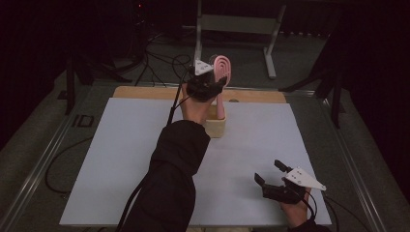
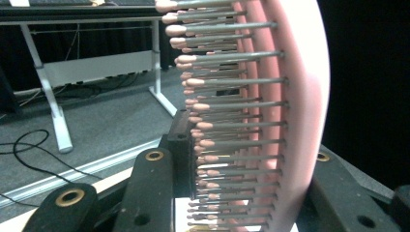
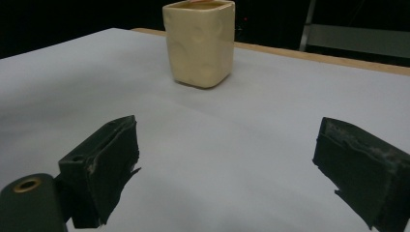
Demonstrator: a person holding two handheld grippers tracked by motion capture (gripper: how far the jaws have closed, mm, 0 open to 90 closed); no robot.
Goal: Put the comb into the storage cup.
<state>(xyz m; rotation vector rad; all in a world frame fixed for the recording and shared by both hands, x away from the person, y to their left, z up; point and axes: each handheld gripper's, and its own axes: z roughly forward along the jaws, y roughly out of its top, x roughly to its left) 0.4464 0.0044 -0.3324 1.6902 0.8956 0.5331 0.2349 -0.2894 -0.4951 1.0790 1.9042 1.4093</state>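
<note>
Two hand-held grippers are over the bench (image 1: 121, 159). The left hand-held gripper (image 1: 218, 83) is at the far middle, clenched on a pink hairbrush (image 1: 223, 70). The brush stands upright, its head above the jaws and its handle reaching down into a cream square cup (image 1: 215, 126) just beneath. In the left gripper view the hairbrush (image 2: 295, 116) sits between the two jaws, its grey pink-tipped bristles pointing left at one pad and its smooth back lying against the other. Whether the handle touches the cup's bottom cannot be told.

The right hand-held gripper (image 1: 270, 173) rests low at the near right, well apart from the cup, its jaws released with only bare bench between them. In the right gripper view the cup (image 3: 200, 43) stands far ahead, nothing between it and the jaws.

The person's dark sleeve (image 1: 169, 179) crosses the middle of the bench and hides the cup's left side. Beyond the far edge, a pale metal frame (image 1: 237, 24) stands on the grey floor, with black cables (image 1: 159, 67) lying near it.
</note>
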